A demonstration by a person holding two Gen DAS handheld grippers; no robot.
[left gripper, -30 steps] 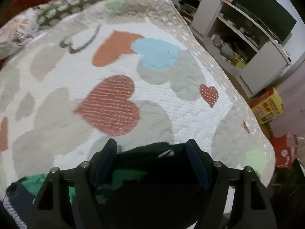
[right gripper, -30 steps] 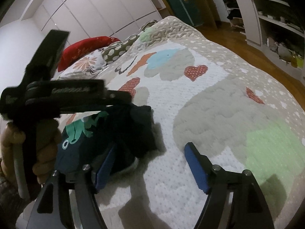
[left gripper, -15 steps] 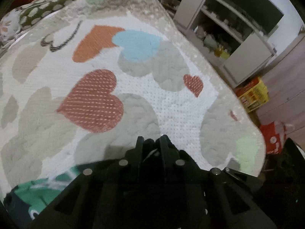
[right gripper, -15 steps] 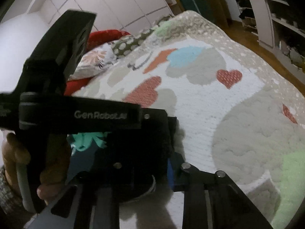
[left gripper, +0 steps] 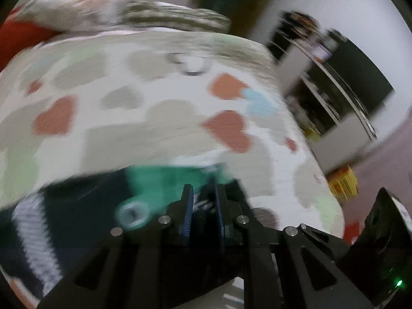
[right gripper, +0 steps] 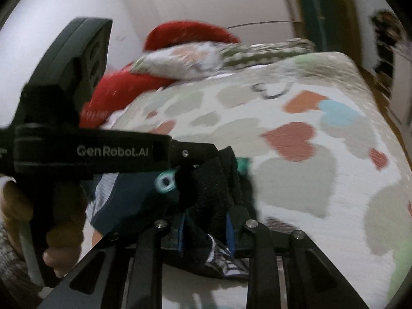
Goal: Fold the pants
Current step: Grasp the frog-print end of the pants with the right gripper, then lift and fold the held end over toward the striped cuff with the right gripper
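The pants [left gripper: 85, 213] are dark navy with a green print and a white ribbed band, lying on the heart-patterned bedspread [left gripper: 154, 118]. My left gripper [left gripper: 202, 200] is shut on a fold of their dark cloth, lifted off the bed. In the right wrist view my right gripper [right gripper: 206, 221] is shut on a thick bunch of the same pants [right gripper: 213, 188]. The left gripper body [right gripper: 87, 152] and the hand holding it fill the left of that view, close beside my right gripper. Both views are motion-blurred.
Red and patterned pillows [right gripper: 185, 51] lie at the head of the bed. A shelf unit [left gripper: 332, 82] with clutter stands past the bed's right edge, with a yellow box [left gripper: 343, 184] on the floor. A wooden floor strip [right gripper: 381, 95] runs beside the bed.
Both grippers went from open to shut on the pants. They have since lifted and swung, so the views now look toward the pillows and the cloth hangs up off the bed.
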